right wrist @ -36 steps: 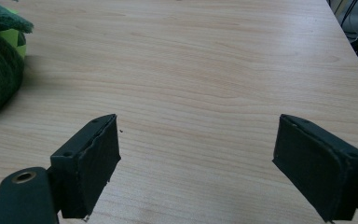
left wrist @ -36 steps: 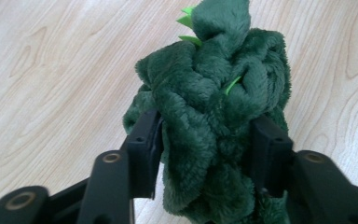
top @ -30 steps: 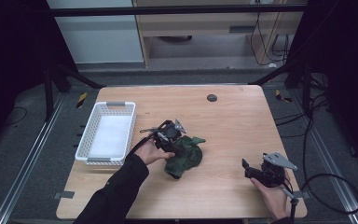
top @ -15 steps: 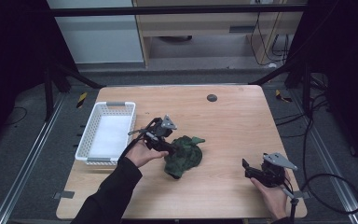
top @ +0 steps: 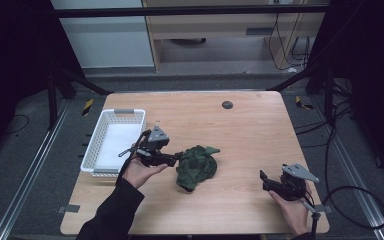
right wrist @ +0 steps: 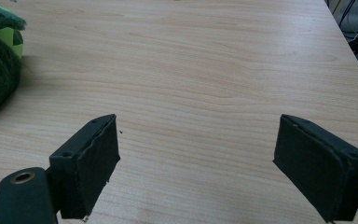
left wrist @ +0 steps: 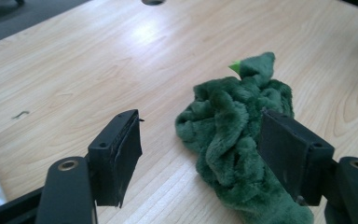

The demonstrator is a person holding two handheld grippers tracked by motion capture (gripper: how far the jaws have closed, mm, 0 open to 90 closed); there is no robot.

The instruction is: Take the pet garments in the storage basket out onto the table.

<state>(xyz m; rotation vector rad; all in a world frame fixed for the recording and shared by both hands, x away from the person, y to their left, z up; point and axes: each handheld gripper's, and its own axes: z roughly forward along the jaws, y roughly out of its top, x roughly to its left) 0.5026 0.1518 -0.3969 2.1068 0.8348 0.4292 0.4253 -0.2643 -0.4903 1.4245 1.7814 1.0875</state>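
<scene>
Showing no readable writing: green plush cloth (left wrist: 242, 135); white basket (top: 111, 142).

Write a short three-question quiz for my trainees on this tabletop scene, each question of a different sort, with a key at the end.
1. True or false: the left gripper is clamped shut on the green plush cloth.
2. Which thing lies nearest the white basket? A) the right gripper B) the left gripper C) the dark round fitting near the table's far edge
3. Fill in: between the right gripper's jaws lies only bare ______.

Key
1. False: in the left gripper view its jaws stand apart, one of them beside the cloth.
2. B
3. Table, that is, wood.
</scene>
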